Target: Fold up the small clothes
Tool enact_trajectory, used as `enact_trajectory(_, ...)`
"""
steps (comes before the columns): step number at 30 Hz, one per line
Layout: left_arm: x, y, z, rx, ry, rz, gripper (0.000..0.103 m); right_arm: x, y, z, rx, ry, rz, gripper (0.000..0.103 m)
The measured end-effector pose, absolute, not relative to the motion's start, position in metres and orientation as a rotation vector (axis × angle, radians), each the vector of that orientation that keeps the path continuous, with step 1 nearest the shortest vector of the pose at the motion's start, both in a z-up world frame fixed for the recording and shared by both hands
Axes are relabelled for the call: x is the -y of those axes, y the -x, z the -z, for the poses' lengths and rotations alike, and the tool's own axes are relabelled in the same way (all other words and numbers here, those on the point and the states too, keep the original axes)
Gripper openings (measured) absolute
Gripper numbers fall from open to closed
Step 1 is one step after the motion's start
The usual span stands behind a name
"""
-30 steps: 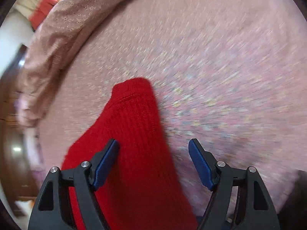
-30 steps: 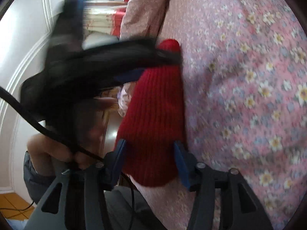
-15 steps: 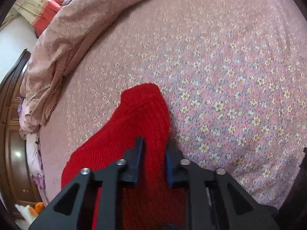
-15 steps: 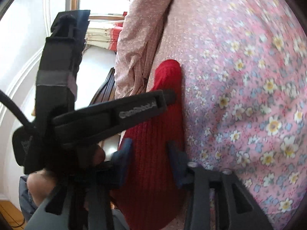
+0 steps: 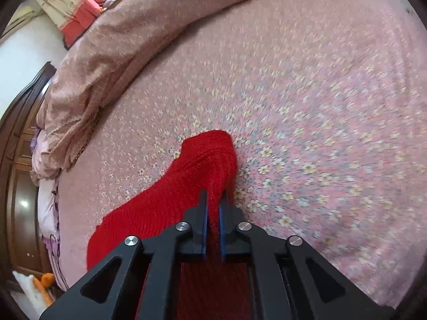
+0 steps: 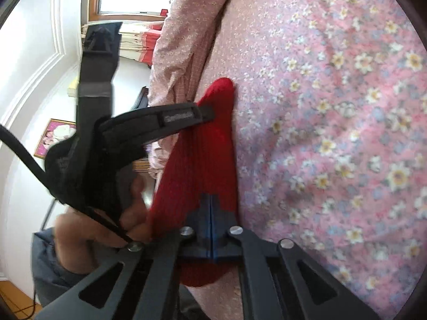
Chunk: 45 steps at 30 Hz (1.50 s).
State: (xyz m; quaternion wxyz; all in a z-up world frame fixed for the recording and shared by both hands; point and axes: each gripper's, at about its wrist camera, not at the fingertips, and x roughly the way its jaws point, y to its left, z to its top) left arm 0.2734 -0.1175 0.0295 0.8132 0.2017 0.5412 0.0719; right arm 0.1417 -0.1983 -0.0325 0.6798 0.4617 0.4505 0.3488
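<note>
A red knit garment (image 5: 186,181) lies on the pink flowered bedsheet (image 5: 307,106). My left gripper (image 5: 213,202) is shut on a pinch of it, and the knit rises in a ridge between the blue pads. In the right wrist view the same red garment (image 6: 210,146) runs up along the bed's edge. My right gripper (image 6: 210,197) is shut at its near end, pads pressed together with red knit on both sides of the tips and below them. The left gripper (image 6: 206,112) reaches in from the left, its tips on the garment's middle.
A bunched pink quilt (image 5: 120,53) lies along the far side of the bed (image 6: 181,40). Dark wooden furniture (image 5: 16,160) stands to the left. A person's hand (image 6: 88,229) holds the left tool beside the bed's edge (image 6: 234,288). Flowered sheet (image 6: 333,106) stretches to the right.
Both grippers went from wide open around the red garment to shut on it. The left one has risen a little, pulling the knit up into a ridge.
</note>
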Motion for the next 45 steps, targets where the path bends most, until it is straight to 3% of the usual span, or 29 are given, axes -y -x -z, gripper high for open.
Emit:
enact_trajectory(4,0.126,-0.237,-0.073,-1.058,-0.461,-0.136,0.008,0.214,-0.165,0.039,-0.960,-1.172,-0.774,0.004)
enact_trajectory(7,0.123,-0.202,-0.086,-1.007,-0.416,-0.192,0.031,0.239,-0.185,0.033,-0.908,-1.269,-0.757,0.004)
enact_trajectory(10,0.113,-0.170,-0.069,-1.044,-0.326,-0.215,0.033,0.246,-0.213,0.020,-0.908,-1.253,-0.802,0.016)
enact_trajectory(11,0.113,-0.160,-0.058,-1.058,-0.305,-0.212,0.033,0.242,-0.222,0.016,-0.921,-1.214,-0.831,0.034)
enact_trajectory(12,0.115,-0.155,-0.054,-1.037,-0.309,-0.212,0.033,0.238,-0.224,0.011,-0.933,-1.185,-0.847,0.060)
enact_trajectory(14,0.123,-0.144,-0.051,-0.951,-0.351,-0.247,0.034,0.219,-0.232,0.010,-0.980,-1.143,-0.884,0.076)
enact_trajectory(20,0.129,-0.126,-0.058,-0.932,-0.322,-0.293,0.034,0.151,-0.220,0.021,-1.179,-0.953,-0.987,0.076)
enact_trajectory(26,0.128,-0.108,-0.061,-0.922,-0.294,-0.236,0.035,0.157,-0.228,0.034,-1.222,-1.056,-0.927,0.073)
enact_trajectory(33,0.118,-0.104,-0.050,-0.927,-0.254,-0.210,0.054,0.189,-0.216,0.031,-1.170,-1.132,-0.942,0.073)
enact_trajectory(41,0.140,-0.106,-0.021,-0.968,-0.396,-0.177,0.076,0.230,-0.207,0.029,-1.086,-1.199,-0.920,0.073)
enact_trajectory(42,0.139,-0.107,-0.018,-0.967,-0.400,-0.187,0.074,0.227,-0.205,0.032,-1.106,-1.178,-0.931,0.073)
enact_trajectory(43,0.137,-0.107,-0.016,-0.948,-0.388,-0.192,0.067,0.219,-0.204,0.035,-1.135,-1.154,-0.945,0.073)
enact_trajectory(44,0.131,-0.103,-0.017,-0.908,-0.355,-0.213,0.050,0.207,-0.204,0.040,-1.173,-1.121,-0.963,0.073)
enact_trajectory(45,0.126,-0.101,-0.019,-0.902,-0.326,-0.202,0.046,0.194,-0.203,0.043,-1.207,-1.086,-0.974,0.073)
